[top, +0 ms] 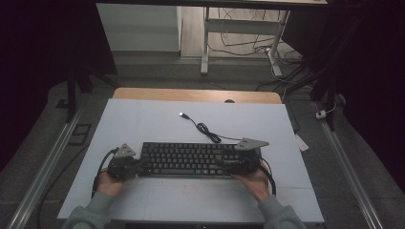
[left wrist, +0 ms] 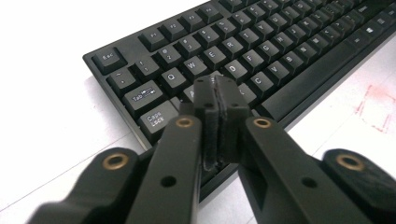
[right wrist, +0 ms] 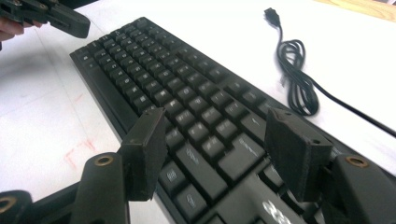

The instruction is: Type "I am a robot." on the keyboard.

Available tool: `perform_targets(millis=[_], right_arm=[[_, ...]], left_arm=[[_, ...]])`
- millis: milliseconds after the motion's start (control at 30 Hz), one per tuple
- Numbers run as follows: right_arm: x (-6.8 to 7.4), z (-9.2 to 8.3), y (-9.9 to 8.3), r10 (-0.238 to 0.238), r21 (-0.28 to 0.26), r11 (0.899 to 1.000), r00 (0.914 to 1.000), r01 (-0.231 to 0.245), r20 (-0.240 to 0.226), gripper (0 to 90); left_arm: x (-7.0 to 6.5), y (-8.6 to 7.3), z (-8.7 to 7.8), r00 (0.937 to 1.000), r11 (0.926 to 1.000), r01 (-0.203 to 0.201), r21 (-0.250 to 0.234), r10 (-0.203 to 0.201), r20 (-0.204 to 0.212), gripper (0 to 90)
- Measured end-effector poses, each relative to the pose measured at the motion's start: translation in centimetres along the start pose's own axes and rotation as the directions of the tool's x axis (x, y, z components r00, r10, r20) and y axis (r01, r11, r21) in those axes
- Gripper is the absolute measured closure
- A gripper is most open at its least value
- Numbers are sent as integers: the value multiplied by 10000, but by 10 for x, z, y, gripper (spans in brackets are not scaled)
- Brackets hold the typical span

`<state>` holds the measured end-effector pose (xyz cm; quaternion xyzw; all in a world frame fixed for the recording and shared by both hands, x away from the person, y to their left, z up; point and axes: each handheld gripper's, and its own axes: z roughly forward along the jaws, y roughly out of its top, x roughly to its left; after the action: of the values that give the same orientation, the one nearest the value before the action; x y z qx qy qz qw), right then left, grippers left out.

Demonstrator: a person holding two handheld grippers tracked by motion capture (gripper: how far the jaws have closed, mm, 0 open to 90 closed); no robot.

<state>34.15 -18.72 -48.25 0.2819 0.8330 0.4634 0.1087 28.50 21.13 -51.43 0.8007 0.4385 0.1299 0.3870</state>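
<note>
Sitting flat on the white counter (top: 143, 119) is the black keyboard (top: 186, 159), right in front of the person, with its cord (top: 205, 129) curling away behind it. The left claw (left wrist: 218, 91) is hanging over the left end of the keys, near the Caps Lock key, with its two pads squeezed together and nothing between them. The right claw (right wrist: 219, 149) is standing wide open over the right end, holding nothing. It looks like each claw is working at one end of the keyboard. To do this well, the closed left tip should be coming straight down on one key, so it is not bumping the keys beside it.
</note>
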Motion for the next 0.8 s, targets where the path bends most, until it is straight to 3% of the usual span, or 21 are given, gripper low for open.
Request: perform_targets(millis=[333, 500, 800], right_arm=[[10, 27, 17, -266, 193, 9995, 9995, 270, -190, 439], [13, 39, 22, -297, 315, 9990, 9988, 309, -382, 566], [13, 52, 23, -278, 589, 9978, 9973, 319, -683, 660]], left_arm=[[0, -1, 4, 9998, 9998, -114, 163, 116, -152, 889], [0, -1, 6, 9996, 9995, -162, 284, 169, -235, 888], [2, -3, 9, 9990, 9990, -183, 404, 199, -408, 888]])
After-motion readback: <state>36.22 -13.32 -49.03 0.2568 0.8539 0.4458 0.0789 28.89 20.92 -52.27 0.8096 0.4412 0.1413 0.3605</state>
